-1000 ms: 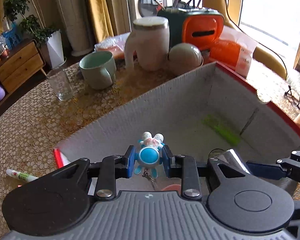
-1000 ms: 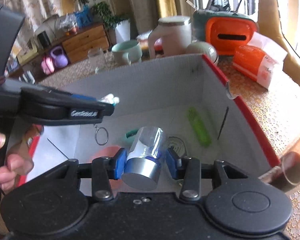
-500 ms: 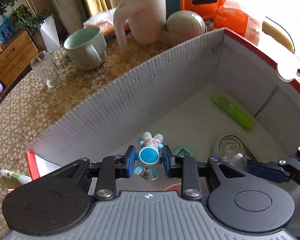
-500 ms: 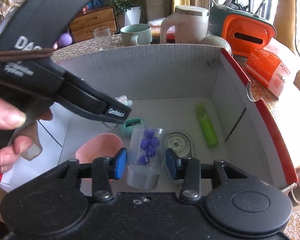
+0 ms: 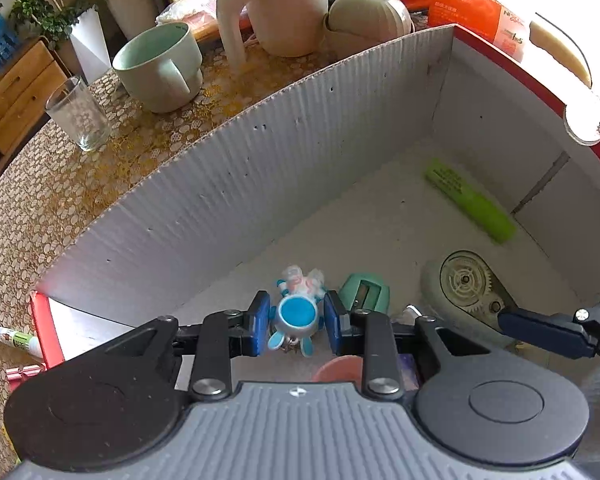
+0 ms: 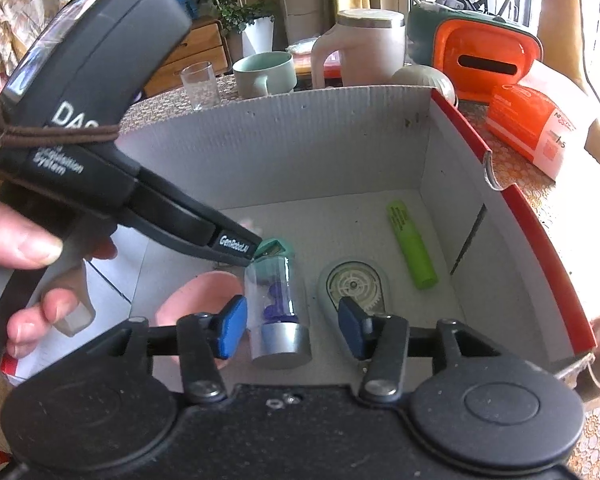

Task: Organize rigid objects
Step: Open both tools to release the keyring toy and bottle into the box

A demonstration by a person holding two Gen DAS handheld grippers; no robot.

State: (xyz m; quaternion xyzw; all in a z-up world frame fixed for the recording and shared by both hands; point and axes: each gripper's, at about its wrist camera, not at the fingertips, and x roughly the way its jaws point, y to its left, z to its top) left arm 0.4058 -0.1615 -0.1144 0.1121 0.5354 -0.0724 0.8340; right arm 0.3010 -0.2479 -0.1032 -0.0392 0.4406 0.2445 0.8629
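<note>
In the box (image 6: 340, 160): one green highlighter (image 6: 411, 243), one tape dispenser (image 6: 354, 286), one teal sharpener (image 5: 365, 293), one pink bowl (image 6: 200, 300), one clear tube (image 6: 278, 312), one blue toy figure (image 5: 297, 312). On the bench (image 5: 60, 184): one glass (image 5: 78, 119), one green mug (image 5: 160, 68), one white jug (image 5: 284, 8).

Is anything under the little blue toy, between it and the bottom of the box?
Nothing visible. The left hand-held gripper holds the small blue and white toy figure low inside the grey cardboard box. Bare floor lies ahead; the teal pencil sharpener sits just beside it.

The table (image 5: 40, 216) wears a gold lace cloth. On it: a box (image 5: 300, 128) at centre, glass (image 5: 78, 118) at 10 o'clock, mug (image 5: 160, 66) and jug (image 5: 276, 4) toward 12, pen (image 5: 16, 338) at 8.
</note>
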